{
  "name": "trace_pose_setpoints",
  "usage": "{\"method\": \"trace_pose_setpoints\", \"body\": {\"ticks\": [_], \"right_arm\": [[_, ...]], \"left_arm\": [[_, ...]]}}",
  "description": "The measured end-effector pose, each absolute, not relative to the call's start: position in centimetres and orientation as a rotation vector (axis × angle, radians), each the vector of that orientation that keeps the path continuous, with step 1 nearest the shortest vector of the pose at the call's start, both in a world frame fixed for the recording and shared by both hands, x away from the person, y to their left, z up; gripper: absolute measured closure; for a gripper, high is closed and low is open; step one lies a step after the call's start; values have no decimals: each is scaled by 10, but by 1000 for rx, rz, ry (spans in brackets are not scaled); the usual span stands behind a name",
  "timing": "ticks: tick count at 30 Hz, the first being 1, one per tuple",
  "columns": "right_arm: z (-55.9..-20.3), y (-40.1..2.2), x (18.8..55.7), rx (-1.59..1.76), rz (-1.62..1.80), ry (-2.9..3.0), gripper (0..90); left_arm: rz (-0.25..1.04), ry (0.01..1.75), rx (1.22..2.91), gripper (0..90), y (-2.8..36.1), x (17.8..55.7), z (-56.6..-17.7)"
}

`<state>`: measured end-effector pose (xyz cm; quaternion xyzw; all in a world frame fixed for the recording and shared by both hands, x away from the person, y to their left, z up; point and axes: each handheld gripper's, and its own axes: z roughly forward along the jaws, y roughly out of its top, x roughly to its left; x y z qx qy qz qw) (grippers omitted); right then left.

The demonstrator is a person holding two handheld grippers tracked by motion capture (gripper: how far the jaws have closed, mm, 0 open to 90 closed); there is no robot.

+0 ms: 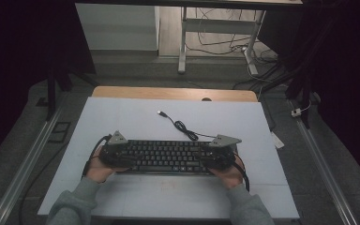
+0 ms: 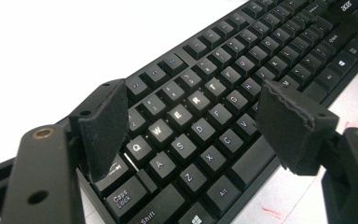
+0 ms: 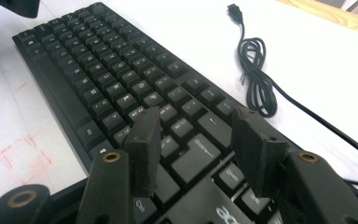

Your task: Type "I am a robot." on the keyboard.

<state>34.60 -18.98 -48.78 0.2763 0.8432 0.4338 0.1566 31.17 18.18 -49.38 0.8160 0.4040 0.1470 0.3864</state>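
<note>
- Keyboard time: a black plastic full-size keyboard [image 1: 166, 157] lies flat on the white table sheet [image 1: 122, 112], lengthwise near the sheet's front edge, roughly midway between its left and right edges.
- Left gripper [image 1: 114, 152] sits over the keyboard's left end. In the left gripper view its two black jaws stand wide apart, one pad [image 2: 100, 126] low by the Tab and Caps Lock keys at the back-left corner, the other lifted off the front edge. Nothing is pinched there.
- Right gripper [image 1: 222, 151] hangs over the keyboard's right end. Its jaws are partway apart, hovering above the keys near the Enter block in the right gripper view, with no key or edge clamped between them.
- Both hands come in from the sheet's front edge, one at each end of the keyboard, so the pair brackets it neatly.
- Trailing off the keyboard's back edge, a thin black cable with a looped coil [image 1: 183, 127] runs toward the back of the sheet and ends in a USB plug [image 1: 161, 113], lying loose and unplugged.
- My read: this is the approach step, lining up both grippers for a two-ended pickup or shift of the keyboard.
- Next move calls for each gripper to straddle the keyboard's thin body front to back, close evenly, and lift level, minding the cable coil so it doesn't drag or snag.
</note>
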Motion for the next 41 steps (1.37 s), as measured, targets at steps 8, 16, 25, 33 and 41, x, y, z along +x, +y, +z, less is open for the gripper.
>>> {"method": "trace_pose_setpoints", "body": {"ticks": [8, 16, 25, 33, 41], "right_arm": [[-485, -214, 335, 822, 1232, 2373, 518], [-491, -249, 318, 865, 1210, 2342, 477], [-500, -290, 298, 928, 1199, 2290, 427], [-499, -294, 299, 917, 1216, 2289, 414], [-497, -294, 299, 913, 1217, 2287, 408]], "left_arm": [[396, 1034, 2057, 258, 191, 296, -497], [416, 1039, 2034, 258, 206, 278, -500], [418, 1051, 2024, 257, 218, 263, -505], [413, 1060, 2027, 255, 218, 263, -507], [412, 1065, 2025, 253, 219, 264, -507]]}}
